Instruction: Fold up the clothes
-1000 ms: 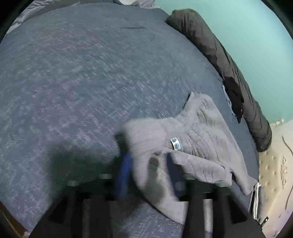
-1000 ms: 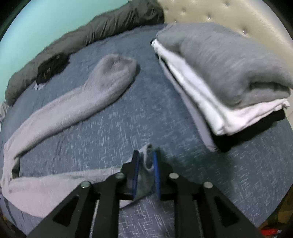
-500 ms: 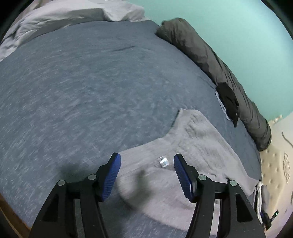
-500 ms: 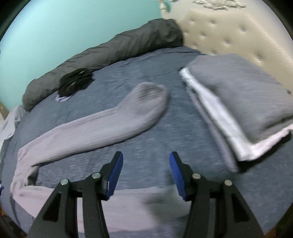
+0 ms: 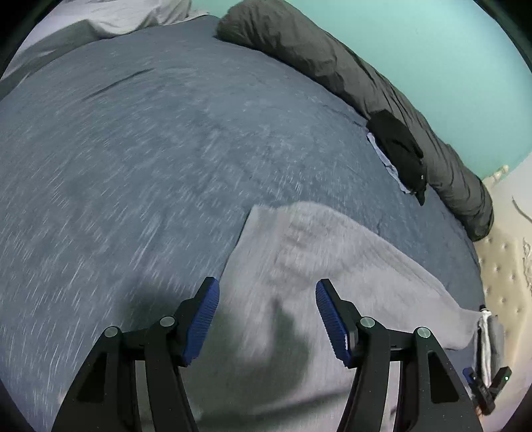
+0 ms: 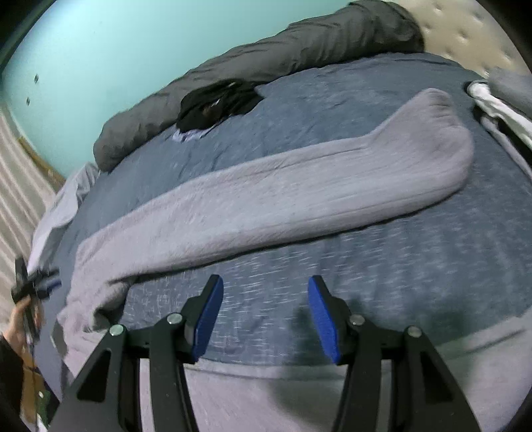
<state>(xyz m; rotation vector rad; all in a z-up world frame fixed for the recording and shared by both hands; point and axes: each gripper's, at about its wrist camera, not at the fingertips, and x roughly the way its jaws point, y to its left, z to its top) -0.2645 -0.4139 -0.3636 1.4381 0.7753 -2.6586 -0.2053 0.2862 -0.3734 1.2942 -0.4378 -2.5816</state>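
Note:
A grey knit garment [image 5: 332, 259] lies spread flat on the blue-grey bed cover [image 5: 149, 166]. My left gripper [image 5: 267, 319] is open just above the garment's near end, with nothing between its blue pads. In the right wrist view one long leg of the garment [image 6: 282, 192] stretches across the bed to a rounded end. A second strip of the garment [image 6: 266, 388] lies under my right gripper [image 6: 266, 315], which hovers open and holds nothing. The left gripper [image 6: 33, 282] shows at the left edge of the right wrist view, held by a hand [image 6: 20, 322].
A dark grey rolled blanket [image 5: 349, 76] runs along the teal wall. A black garment [image 6: 216, 103] rests against it. A stack of folded clothes [image 6: 498, 99] sits by the tufted headboard [image 5: 505, 282]. A rumpled pale sheet [image 5: 116, 16] lies at the bed's far end.
One second ago both grippers were shut on the grey garment. Both have opened, let it go and lifted off. The garment now lies flat on the bed.

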